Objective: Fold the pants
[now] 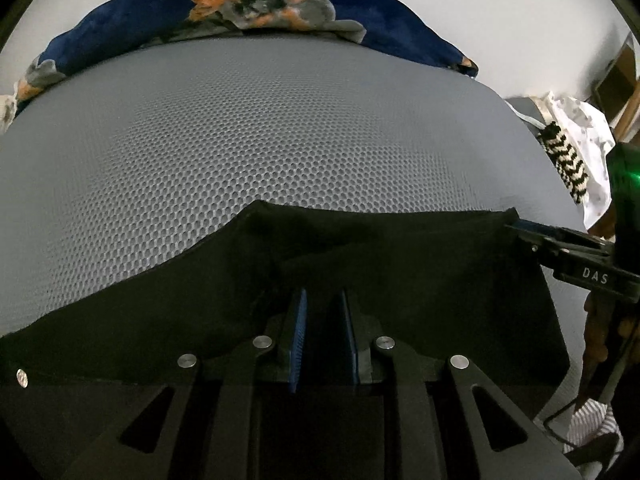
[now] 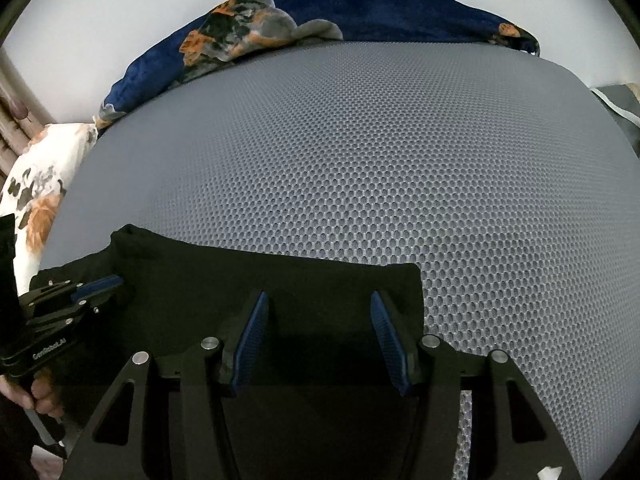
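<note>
Black pants (image 1: 360, 280) lie folded flat on the near part of a grey mesh mattress (image 1: 260, 128). My left gripper (image 1: 322, 294) hovers over them with its blue pads only a narrow gap apart; I see no cloth pinched between them. In the right wrist view the left gripper (image 2: 98, 284) sits over the pants' (image 2: 280, 280) left corner. My right gripper (image 2: 319, 296) stands open and wide above the pants near their right edge, with nothing between its fingers. From the left wrist view the right gripper's (image 1: 520, 226) tip is at the pants' far right corner.
A dark blue blanket (image 1: 360, 12) with orange and grey patches runs along the mattress's far edge. A white floral pillow (image 2: 40, 168) lies at the left. A black-and-white striped item (image 1: 568, 164) and white dotted cloth (image 1: 592, 140) lie at the right. A hand (image 2: 40, 396) grips the left handle.
</note>
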Motion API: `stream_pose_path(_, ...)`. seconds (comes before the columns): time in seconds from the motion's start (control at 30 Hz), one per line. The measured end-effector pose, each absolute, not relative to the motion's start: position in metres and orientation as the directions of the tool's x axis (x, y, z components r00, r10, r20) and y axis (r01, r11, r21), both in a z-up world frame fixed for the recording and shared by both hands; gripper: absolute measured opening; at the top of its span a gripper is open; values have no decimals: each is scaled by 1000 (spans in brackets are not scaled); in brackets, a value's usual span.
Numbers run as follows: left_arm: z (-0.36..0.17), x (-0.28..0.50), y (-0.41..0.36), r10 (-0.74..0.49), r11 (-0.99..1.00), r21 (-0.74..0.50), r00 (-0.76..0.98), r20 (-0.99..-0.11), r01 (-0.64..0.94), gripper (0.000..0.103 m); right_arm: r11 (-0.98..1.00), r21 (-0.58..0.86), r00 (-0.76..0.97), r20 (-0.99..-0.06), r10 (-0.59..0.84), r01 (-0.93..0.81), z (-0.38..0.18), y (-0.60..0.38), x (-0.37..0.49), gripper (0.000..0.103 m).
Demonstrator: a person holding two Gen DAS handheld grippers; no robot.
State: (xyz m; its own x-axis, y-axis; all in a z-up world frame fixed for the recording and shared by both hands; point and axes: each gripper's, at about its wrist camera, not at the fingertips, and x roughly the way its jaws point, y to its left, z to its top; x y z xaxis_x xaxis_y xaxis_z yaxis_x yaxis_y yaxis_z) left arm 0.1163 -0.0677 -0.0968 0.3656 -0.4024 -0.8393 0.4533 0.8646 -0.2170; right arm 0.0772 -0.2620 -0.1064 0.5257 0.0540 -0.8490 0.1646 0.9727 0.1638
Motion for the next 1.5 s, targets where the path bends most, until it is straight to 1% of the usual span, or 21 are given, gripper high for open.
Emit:
stream_pose_path(0.03, -96, 114, -68, -397, 867, -212, 369, -840, 450, 20, 972, 164, 526, -849, 54, 166, -106, -262, 78, 51)
stream_pose_path(0.2, -93, 91, -60, -375, 870, -185, 371, -849, 457, 32, 970, 176, 532, -844, 61, 167, -104, -263, 74, 51)
stream_pose_path(0.27, -90, 78, -56, -371, 871, -174, 382, -846, 460, 33, 968, 187, 538, -840, 68, 170, -102, -264, 71, 51)
stream_pose_path(0.37, -88, 59, -49, -389, 870, -199, 378, -840, 452, 33, 964, 204, 538, -839, 81, 173, -100, -263, 65, 51)
stream_pose_path(0.47, -91, 39, -47, -388, 868, -200, 371, -844, 454, 33, 963, 208, 535, -840, 87, 170, -99, -260, 58, 51)
stream_pose_path(0.57, -100, 20, -48, -373, 860, -178, 352, -858, 477, 40, 966, 206, 528, -844, 93, 159, -97, -256, 50, 51)
stream_pose_path(0.7, -107, 4, -47, -352, 858, -142, 364, -862, 493, 41, 966, 207, 521, -848, 98, 156, -96, -251, 37, 51)
stream_pose_path(0.93, -104, 4, -35, -358, 872, -165, 370, -857, 461, 42, 967, 203, 477, -873, 105, 157, -103, -242, 17, 51)
stream_pose_path(1.13, -91, 6, -15, -353, 891, -171, 405, -843, 421, 42, 969, 202, 447, -887, 119, 143, -113, -225, 5, 51)
stream_pose_path(1.27, -78, 8, 6, -349, 908, -182, 442, -826, 377, 51, 969, 215, 428, -892, 144, 122, -116, -211, 2, 53)
stream_pose_path(1.4, -69, 7, 30, -367, 913, -226, 438, -821, 340, 51, 972, 214, 415, -897, 155, 101, -118, -192, 1, 54)
stream_pose_path(1.5, -59, 6, 51, -338, 926, -201, 464, -819, 320, 53, 970, 229, 401, -898, 181, 75, -119, -176, 1, 54)
